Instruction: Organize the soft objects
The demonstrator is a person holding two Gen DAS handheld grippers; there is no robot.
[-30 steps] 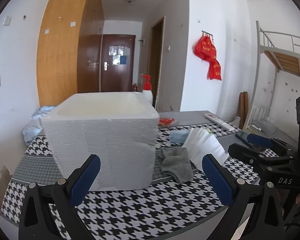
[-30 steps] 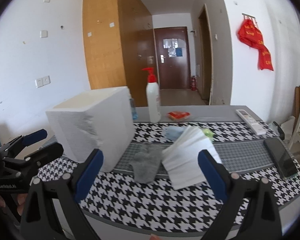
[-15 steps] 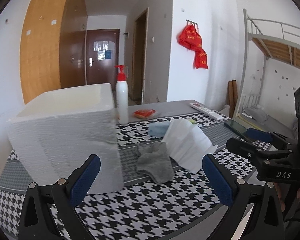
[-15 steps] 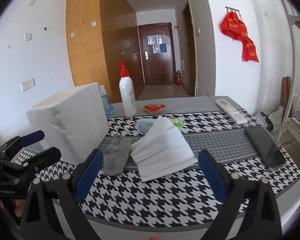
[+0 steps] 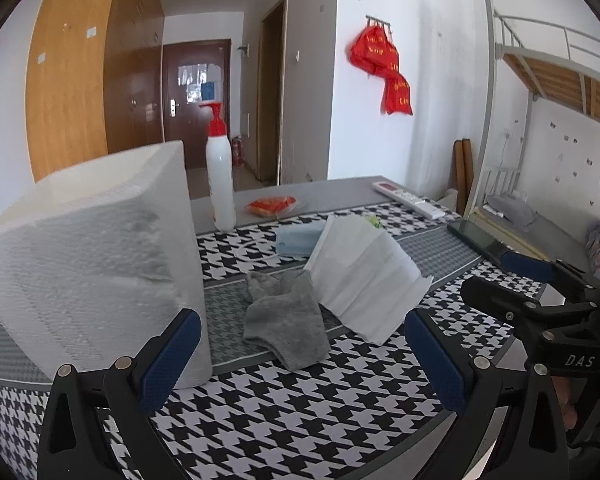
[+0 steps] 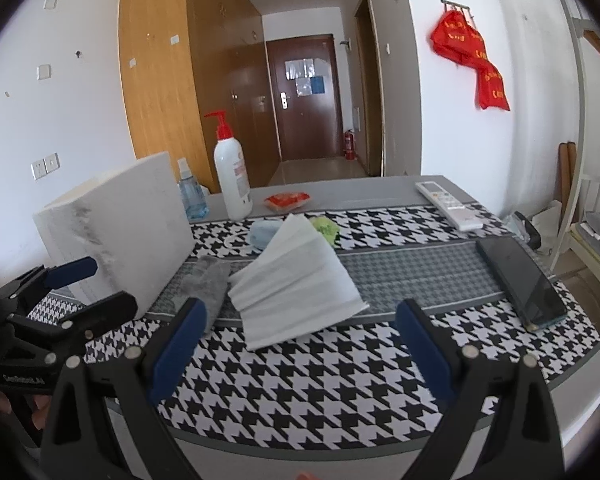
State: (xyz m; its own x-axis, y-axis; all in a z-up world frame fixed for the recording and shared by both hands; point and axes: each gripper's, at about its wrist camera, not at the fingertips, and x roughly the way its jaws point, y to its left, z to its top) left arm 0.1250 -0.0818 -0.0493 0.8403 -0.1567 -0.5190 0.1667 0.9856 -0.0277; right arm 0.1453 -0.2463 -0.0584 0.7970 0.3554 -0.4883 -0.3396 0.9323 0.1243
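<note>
Partly hidden at frame centre: a pale blue cloth (image 6: 263, 234) and a green scrap (image 6: 326, 229), both tucked behind the fanned white tissue stack (image 6: 296, 276); foam box (image 5: 88, 256) interior out of sight at left. Centre of the houndstooth table (image 5: 300, 400): crumpled grey sock (image 5: 286, 322) lying flat between box and tissues, touching the tissue edge. Low in each frame, held level above the near table edge: left gripper (image 5: 300, 364) and right gripper (image 6: 298, 354), blue pads spread wide, nothing between them.
</note>
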